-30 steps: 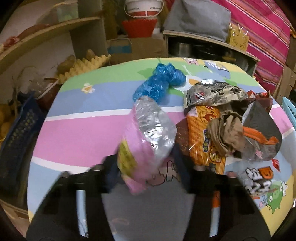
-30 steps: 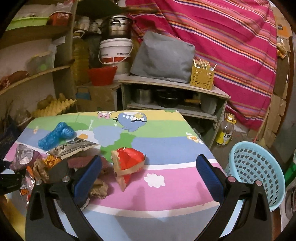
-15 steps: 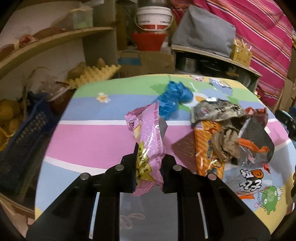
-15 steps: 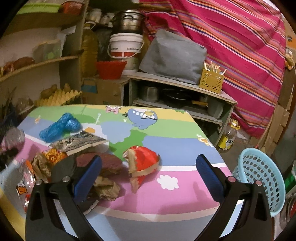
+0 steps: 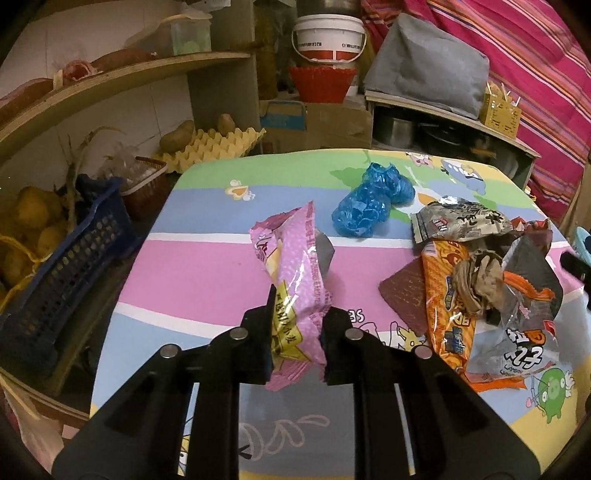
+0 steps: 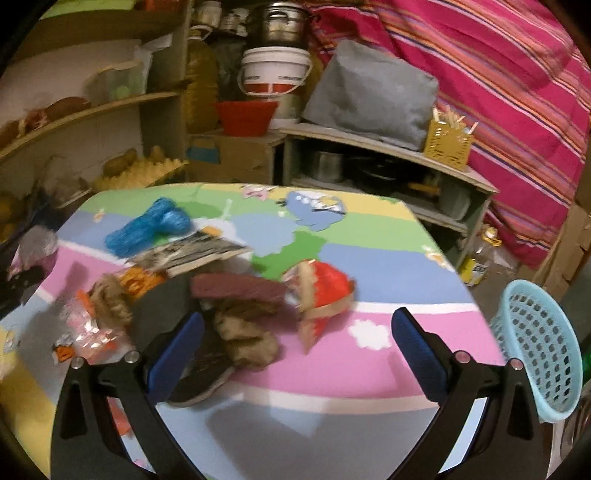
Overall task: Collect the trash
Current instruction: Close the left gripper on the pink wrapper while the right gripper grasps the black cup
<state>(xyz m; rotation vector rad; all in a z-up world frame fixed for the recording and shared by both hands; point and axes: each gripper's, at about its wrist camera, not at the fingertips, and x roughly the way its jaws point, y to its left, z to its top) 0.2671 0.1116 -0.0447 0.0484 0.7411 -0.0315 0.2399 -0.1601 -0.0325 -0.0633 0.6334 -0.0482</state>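
My left gripper (image 5: pixel 295 325) is shut on a pink snack wrapper (image 5: pixel 295 273) and holds it upright above the table (image 5: pixel 207 266). A blue crumpled plastic (image 5: pixel 369 206) lies behind it. A pile of wrappers (image 5: pixel 480 280) lies at the right: orange, grey and clear ones. My right gripper (image 6: pixel 295 347) is open and empty, low over the table near the pile (image 6: pixel 221 306) and a red crumpled carton (image 6: pixel 325 291). A light blue basket (image 6: pixel 535 347) stands on the floor at the right.
A dark blue crate (image 5: pixel 62 266) with potatoes sits left of the table. Shelves with a yellow egg tray (image 5: pixel 214 144), a white bucket (image 5: pixel 328 33) and a grey cushion (image 5: pixel 424 70) stand behind. A bottle (image 6: pixel 480 254) stands on the floor.
My left gripper shut on the pink wrapper and lifted it off the table. My right gripper moved forward and left toward the pile, still open.
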